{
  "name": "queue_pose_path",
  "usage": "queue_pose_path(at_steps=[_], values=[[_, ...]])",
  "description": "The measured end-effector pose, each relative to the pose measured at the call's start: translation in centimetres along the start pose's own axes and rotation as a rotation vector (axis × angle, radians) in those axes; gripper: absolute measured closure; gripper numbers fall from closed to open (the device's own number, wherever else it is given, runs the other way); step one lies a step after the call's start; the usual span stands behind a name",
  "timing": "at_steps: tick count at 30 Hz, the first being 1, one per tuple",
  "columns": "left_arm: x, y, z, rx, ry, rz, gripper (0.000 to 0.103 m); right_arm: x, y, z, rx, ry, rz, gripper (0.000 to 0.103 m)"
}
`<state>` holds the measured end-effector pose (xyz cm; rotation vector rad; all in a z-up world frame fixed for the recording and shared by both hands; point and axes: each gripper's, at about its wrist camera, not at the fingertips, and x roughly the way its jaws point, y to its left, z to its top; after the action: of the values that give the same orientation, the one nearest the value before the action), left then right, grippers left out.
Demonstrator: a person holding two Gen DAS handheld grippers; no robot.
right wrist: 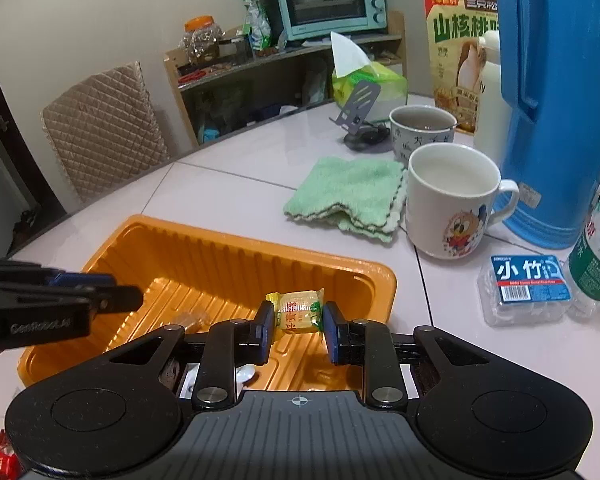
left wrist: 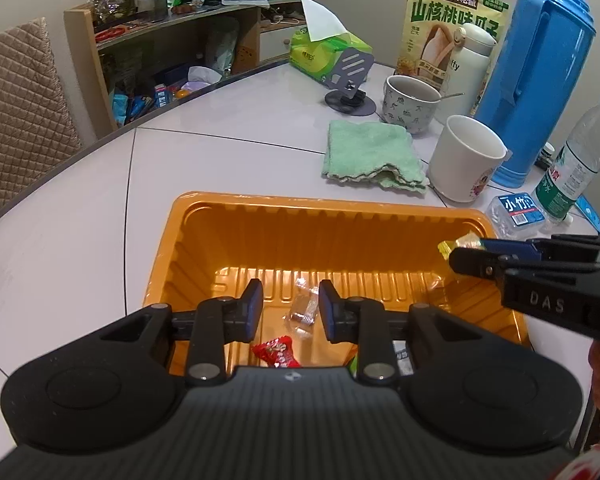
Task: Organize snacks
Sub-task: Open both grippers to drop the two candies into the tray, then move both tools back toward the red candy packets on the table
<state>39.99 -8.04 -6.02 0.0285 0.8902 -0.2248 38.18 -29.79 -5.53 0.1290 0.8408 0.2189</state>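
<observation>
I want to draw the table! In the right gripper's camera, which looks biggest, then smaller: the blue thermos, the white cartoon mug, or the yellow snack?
Largest to smallest, as they look there:
1. blue thermos
2. white cartoon mug
3. yellow snack
The snack sits closest to the camera and still looks smallest, so this order is safe.

You've got a green cloth [right wrist: 346,194] beside a white mug [right wrist: 452,204], blue thermos [right wrist: 556,100] behind, tissue pack [left wrist: 328,54] further back.

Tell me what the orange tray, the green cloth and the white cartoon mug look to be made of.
Orange tray: thin moulded plastic, glossy; ribbed walls catch highlights.
Green cloth: soft terry or microfibre, matte; fuzzy nap, folded layers with a stitched edge.
White cartoon mug: probably glazed ceramic; thick rim, smooth sheen, printed picture, though enamel cannot be ruled out.
</observation>
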Motion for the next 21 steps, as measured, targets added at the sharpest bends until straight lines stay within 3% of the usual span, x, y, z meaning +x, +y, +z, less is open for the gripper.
queue_pose_path(at_steps=[1, 3, 4, 14, 21], values=[[-0.2, 0.1, -0.1, -0.005, -0.002, -0.001, 0.072, 0.0, 0.0, 0.1, 0.002, 0.000, 0.000, 0.070], [-0.6, 0.1, -0.3, -0.010, -0.007, -0.001, 0.071, -0.1, 0.1, 0.2, 0.010, -0.012, 0.004, 0.045], [-0.8, 0.1, -0.4, -0.012, -0.009, 0.000, 0.071, -0.4, 0.1, 0.2, 0.014, -0.030, 0.006, 0.043], [-3.5, 0.3, -1.4, -0.056, -0.021, 0.002, 0.058, -2.4, 0.6, -1.1, 0.030, -0.010, 0.052, 0.041], [-5.9, 0.0, -2.5, -0.060, -0.038, 0.013, 0.055, -4.4, 1.1, -2.4, 0.044, 0.005, 0.069, 0.036]])
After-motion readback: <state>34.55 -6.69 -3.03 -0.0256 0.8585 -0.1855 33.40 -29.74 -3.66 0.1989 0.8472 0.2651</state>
